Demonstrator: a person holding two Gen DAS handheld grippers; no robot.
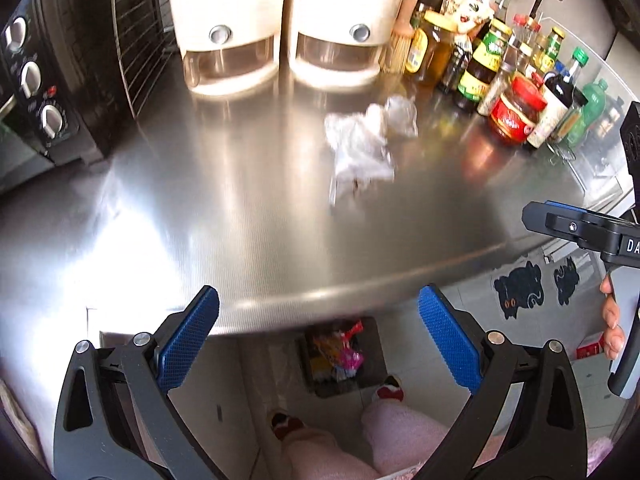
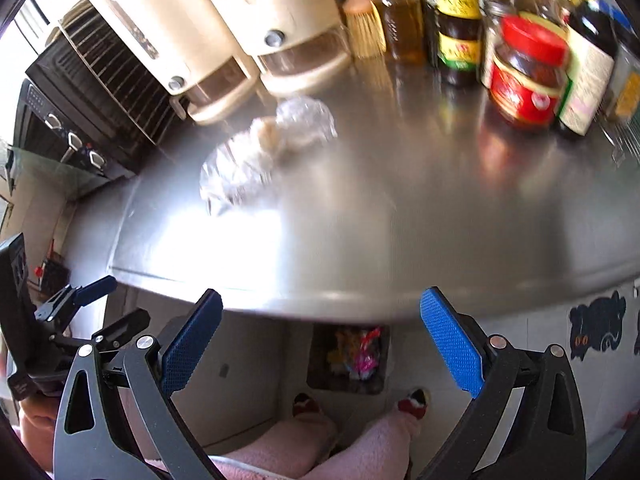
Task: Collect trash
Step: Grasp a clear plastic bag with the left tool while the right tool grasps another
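Crumpled clear plastic bag (image 1: pixel 362 144) lies on the counter just in front of the cream dispensers (image 1: pixel 280 24), looks light, soft, slippery; pinch a bunched fold; left gripper (image 1: pixel 318 330) and right gripper (image 2: pixel 320 334) both released, empty.

Steel counter (image 1: pixel 240 240) carries crumpled plastic wrap (image 1: pixel 360 144) at centre, two cream dispensers (image 1: pixel 280 24) top centre, bottles and jars (image 1: pixel 516 108) upper right, oven (image 1: pixel 40 92) at left.

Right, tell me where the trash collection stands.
Done: the bin on the floor under the counter edge already holds colourful wrappers.

In hand: nothing. The left gripper and right gripper both have their jaws wide open and empty, above the counter's front edge.

Left: the crumpled clear plastic still lies on the steel counter, in front of the cream dispensers, untouched.
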